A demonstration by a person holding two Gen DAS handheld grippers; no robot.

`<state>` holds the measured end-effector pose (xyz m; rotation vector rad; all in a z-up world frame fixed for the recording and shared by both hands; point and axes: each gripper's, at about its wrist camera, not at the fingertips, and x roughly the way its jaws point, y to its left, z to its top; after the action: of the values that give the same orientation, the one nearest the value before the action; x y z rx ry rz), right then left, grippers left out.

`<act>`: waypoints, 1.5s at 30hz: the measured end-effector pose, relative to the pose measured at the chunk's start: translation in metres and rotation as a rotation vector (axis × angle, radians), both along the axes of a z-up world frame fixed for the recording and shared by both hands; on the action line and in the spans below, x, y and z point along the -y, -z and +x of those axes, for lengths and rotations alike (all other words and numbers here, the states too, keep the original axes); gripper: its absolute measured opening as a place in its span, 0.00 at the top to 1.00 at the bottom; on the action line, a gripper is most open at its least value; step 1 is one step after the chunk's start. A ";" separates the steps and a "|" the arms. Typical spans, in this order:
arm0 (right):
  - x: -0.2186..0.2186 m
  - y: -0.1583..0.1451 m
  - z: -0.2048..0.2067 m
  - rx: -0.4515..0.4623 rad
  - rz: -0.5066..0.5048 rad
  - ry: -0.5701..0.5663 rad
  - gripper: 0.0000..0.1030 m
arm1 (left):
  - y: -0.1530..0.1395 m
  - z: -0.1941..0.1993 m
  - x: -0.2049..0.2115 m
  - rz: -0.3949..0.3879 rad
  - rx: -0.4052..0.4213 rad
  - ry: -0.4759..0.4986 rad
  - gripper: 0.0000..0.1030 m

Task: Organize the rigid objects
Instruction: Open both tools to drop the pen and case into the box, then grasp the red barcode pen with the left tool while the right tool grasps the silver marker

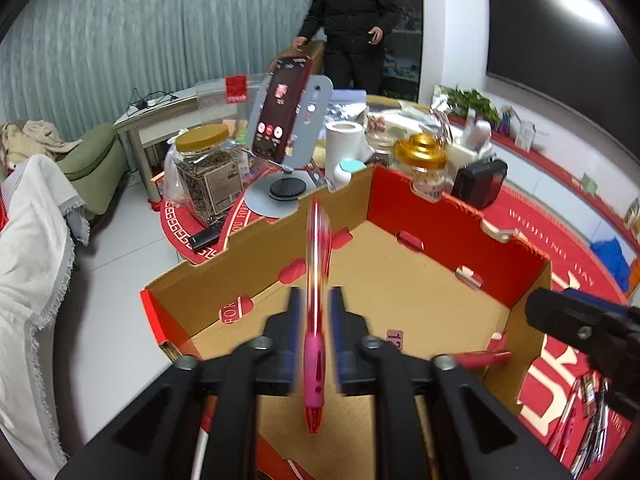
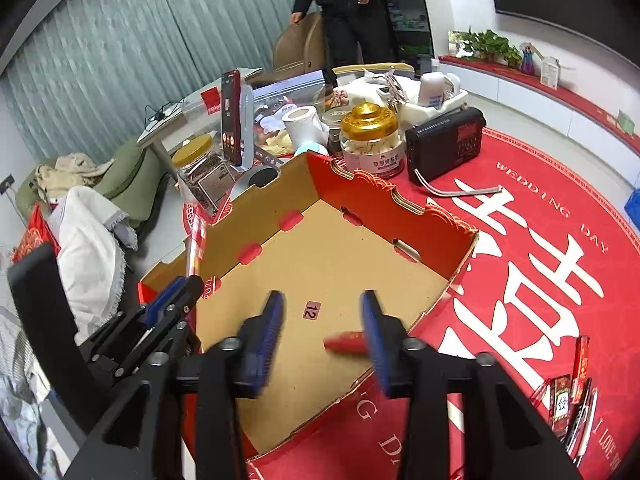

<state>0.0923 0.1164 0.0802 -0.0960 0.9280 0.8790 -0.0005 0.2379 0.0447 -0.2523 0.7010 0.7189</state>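
Pen point(image 1: 318, 320) first: a pink-and-red one, standing between the blue pads of the left gripper point(image 1: 316, 308), which sits above the near end of the cardboard box point(image 1: 400, 280). The jaws look slightly apart with the pen blurred between them, so I judge it is either slipping loose or only lightly pinched; I cannot say for sure it is clamped. It is held over the box's open floor, presumably so it lands inside, not on the cloth.

Inside the box, by its near right wall, a red pen-like thing point(image 2: 344, 342) already lies flat, which suggests the box is the collecting place. The right gripper point(image 2: 324, 320) hovers over that same near part of the box with its jaws wide apart and nothing between them, likely free to fetch another piece.

Outside the box, to its right on the red tablecloth point(image 2: 540, 240), a small heap of pens and red packets point(image 2: 568, 404) waits. Beyond the box's far side stand a gold-lidded jar point(image 2: 372, 140), a black radio point(image 2: 444, 144) and a phone on a stand point(image 1: 280, 112), crowded together and out of the working space
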 end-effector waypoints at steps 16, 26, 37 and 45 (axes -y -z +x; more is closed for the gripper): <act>0.160 0.029 0.000 -0.154 -0.012 0.289 0.01 | -0.024 -0.010 0.078 -0.006 0.027 0.242 0.00; 0.319 0.070 -0.019 -0.308 -0.023 0.624 0.01 | 0.018 0.048 0.218 0.131 -0.174 0.592 0.00; 0.363 0.087 -0.034 -0.357 0.030 0.656 0.01 | 0.074 0.084 0.228 0.094 -0.343 0.638 0.00; 0.364 0.089 -0.032 -0.359 0.043 0.640 0.01 | 0.087 0.101 0.223 0.138 -0.361 0.579 0.00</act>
<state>0.0607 -0.2478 -0.0089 0.3909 1.1796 0.3192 0.1005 0.0147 -0.0419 0.2117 1.0055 0.2527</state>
